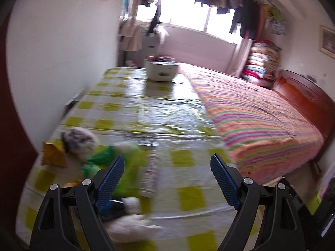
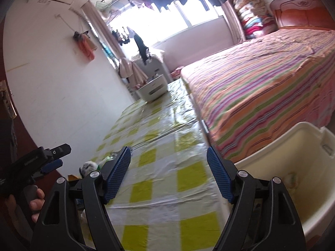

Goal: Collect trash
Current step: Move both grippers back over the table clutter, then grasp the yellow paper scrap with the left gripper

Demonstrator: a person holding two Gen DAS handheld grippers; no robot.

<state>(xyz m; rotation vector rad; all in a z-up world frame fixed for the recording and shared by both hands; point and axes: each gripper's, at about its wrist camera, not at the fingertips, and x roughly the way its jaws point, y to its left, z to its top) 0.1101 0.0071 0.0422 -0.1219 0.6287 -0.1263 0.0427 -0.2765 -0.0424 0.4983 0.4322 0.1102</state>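
Trash lies on the yellow-checked table cloth at the near left: a crumpled grey-white paper ball, a yellow wrapper, a green plastic bag, a printed tube-like wrapper and white tissues. My left gripper hovers open just above them, its left finger over the green bag, nothing between its pads. My right gripper is open and empty over bare cloth. A cream bin stands at its right with a small scrap inside. The picture is blurred.
A white box-like appliance sits at the table's far end. A bed with a striped sheet runs along the table's right side. A white wall borders the left. A person's hand holds the left gripper.
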